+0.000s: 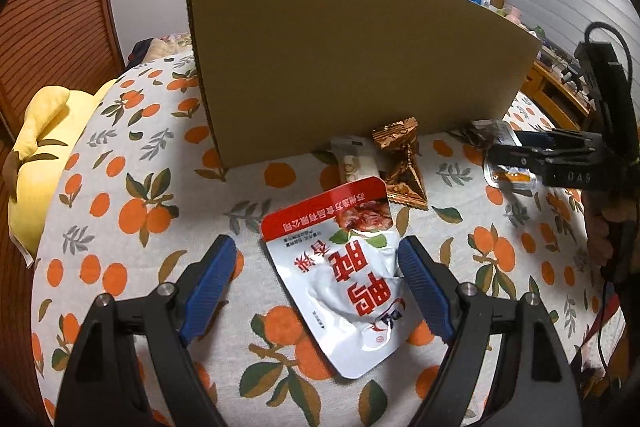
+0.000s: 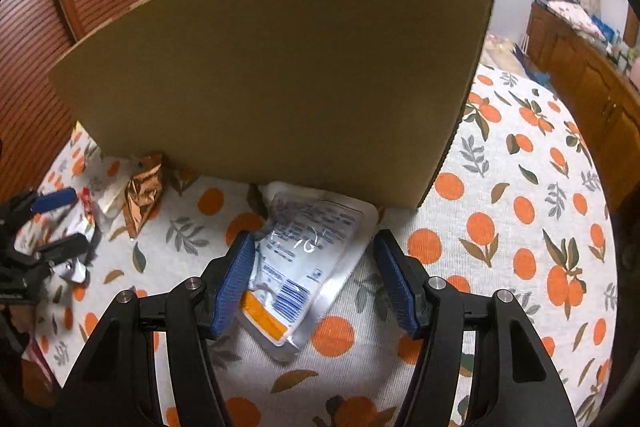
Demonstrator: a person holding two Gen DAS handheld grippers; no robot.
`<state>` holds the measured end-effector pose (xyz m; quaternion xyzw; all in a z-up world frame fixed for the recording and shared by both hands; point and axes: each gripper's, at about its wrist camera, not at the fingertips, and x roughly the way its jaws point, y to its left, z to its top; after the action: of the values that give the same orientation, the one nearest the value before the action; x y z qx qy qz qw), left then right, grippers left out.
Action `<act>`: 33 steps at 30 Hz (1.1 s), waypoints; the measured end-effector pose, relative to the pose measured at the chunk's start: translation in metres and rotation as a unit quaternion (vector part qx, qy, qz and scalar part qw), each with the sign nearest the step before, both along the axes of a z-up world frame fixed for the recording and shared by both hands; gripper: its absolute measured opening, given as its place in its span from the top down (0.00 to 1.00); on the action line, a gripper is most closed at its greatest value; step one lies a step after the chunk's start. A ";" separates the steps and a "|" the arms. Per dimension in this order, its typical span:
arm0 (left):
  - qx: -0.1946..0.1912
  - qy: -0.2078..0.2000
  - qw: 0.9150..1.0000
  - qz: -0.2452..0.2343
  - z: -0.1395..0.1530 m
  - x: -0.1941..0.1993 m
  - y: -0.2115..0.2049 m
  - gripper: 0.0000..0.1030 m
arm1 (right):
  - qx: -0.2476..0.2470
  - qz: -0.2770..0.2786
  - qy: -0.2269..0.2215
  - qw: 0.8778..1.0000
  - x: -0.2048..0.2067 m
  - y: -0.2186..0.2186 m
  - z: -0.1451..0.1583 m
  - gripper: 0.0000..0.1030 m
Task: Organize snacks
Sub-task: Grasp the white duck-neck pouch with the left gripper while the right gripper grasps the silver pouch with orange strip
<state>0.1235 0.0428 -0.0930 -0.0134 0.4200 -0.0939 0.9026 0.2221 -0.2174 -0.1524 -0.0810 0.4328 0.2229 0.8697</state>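
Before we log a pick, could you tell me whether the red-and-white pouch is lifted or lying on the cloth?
Lying flat on the cloth. The pouch sits between the open left tool's fingers, ungripped.

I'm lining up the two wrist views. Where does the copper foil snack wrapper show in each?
Left wrist view: copper foil wrapper lies centre, at the foot of the cardboard box, beyond the red-and-white pouch.
Right wrist view: same wrapper sits left of centre, under the box's lower left edge.
Shared landmark: the cardboard box.
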 end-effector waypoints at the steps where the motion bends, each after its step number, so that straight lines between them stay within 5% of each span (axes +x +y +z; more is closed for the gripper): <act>1: -0.001 0.000 1.000 0.000 0.000 0.000 0.000 0.18 | -0.004 0.003 -0.002 1.000 -0.002 0.001 0.000 0.39; 10: -0.004 0.003 1.000 0.001 -0.001 0.001 0.002 0.18 | 0.002 0.018 -0.009 1.000 -0.019 0.001 -0.003 0.56; 33: 0.009 0.014 1.000 -0.014 -0.001 -0.010 -0.005 0.21 | 0.000 0.036 -0.037 0.999 -0.060 -0.002 -0.006 0.53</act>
<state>0.1134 0.0378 -0.0938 -0.0003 0.4337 -0.1024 0.8952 0.1617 -0.2192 -0.1581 -0.1049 0.3973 0.2507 0.8766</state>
